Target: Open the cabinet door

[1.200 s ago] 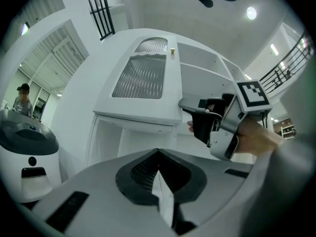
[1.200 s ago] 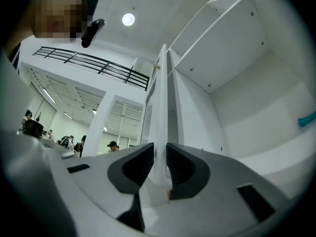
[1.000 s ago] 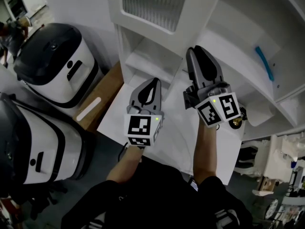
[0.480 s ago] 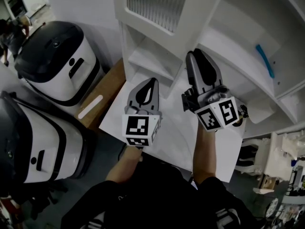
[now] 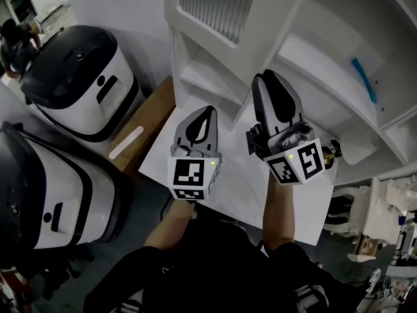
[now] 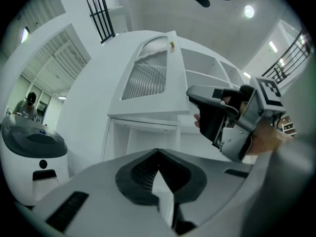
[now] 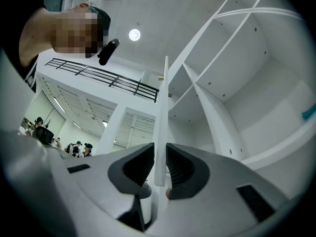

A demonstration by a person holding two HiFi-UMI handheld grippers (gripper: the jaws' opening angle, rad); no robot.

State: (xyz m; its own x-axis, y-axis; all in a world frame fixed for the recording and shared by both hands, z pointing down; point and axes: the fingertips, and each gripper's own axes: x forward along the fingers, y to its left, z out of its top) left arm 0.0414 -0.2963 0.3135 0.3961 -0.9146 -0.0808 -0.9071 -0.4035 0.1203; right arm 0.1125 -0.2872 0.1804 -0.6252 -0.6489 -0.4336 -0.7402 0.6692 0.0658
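The white cabinet (image 5: 339,44) has an open-shelved body. Its door (image 5: 215,8), which has a ribbed glass panel, stands swung out. In the left gripper view the door (image 6: 148,78) shows a small gold knob (image 6: 172,44) near its top corner. My right gripper (image 5: 266,80) is shut on the door's free edge. In the right gripper view that edge (image 7: 160,117) runs as a thin white strip between the pads of the right gripper (image 7: 159,156). My left gripper (image 5: 208,113) hovers just left of it, shut and empty, with the left gripper (image 6: 158,154) pointing at the cabinet's lower bay.
Two round white-and-black machines (image 5: 81,83) (image 5: 45,194) stand at the left. A brown board (image 5: 148,126) lies beside a white low top (image 5: 228,184). A blue strip (image 5: 363,80) lies on a right-hand shelf. People stand far off in the right gripper view.
The right gripper has drawn back toward me with the door edge between its pads, and the door has swung a little wider. The left gripper has shifted slightly alongside.
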